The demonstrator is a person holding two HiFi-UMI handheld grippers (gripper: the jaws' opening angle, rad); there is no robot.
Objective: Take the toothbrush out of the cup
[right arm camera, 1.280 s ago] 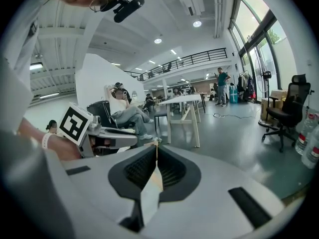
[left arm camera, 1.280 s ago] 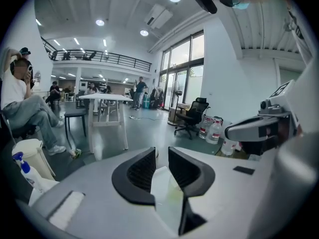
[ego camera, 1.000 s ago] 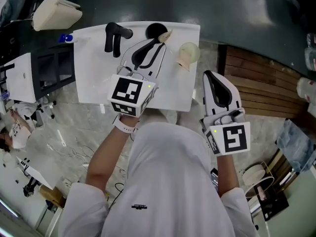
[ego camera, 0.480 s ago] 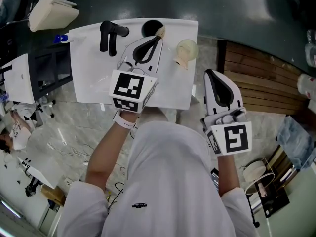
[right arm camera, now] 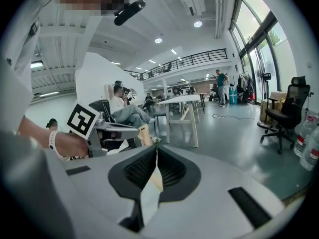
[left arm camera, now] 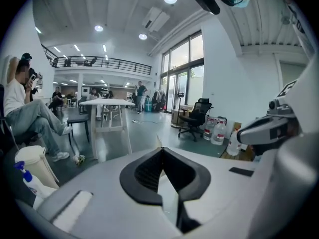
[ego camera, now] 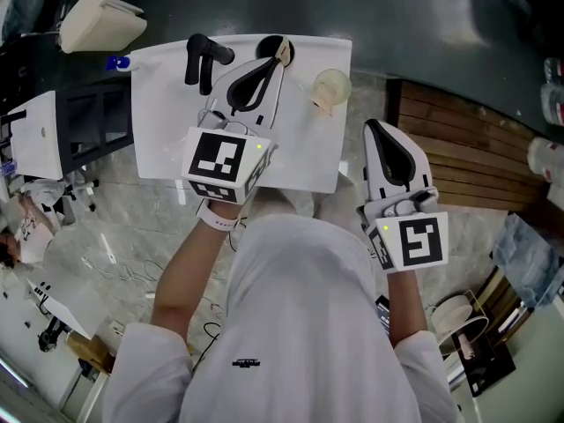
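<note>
A black cup [ego camera: 270, 49] stands at the far edge of the white table [ego camera: 159, 122]. The beige toothbrush [ego camera: 284, 53] leans out over the cup's right rim. My left gripper [ego camera: 279, 62] reaches to the cup, its jaws shut on the toothbrush handle. In the left gripper view only a pale sliver of the toothbrush [left arm camera: 159, 143] shows at the closed tips of the left gripper [left arm camera: 160, 149]. My right gripper [ego camera: 370, 130] hangs off the table's right edge, shut and empty. The right gripper view looks past the right gripper [right arm camera: 156, 147] to the toothbrush [right arm camera: 144, 134].
A black hair-dryer-like object [ego camera: 204, 55] lies left of the cup. A pale translucent round thing [ego camera: 331, 87] sits to its right on the table. A wooden slatted surface [ego camera: 467, 157] lies to the right, and a cream bin [ego camera: 99, 20] stands beyond the table's left corner.
My left gripper has edged forward toward the cup, so its tips now sit at the toothbrush. The right gripper has stayed where it was.
</note>
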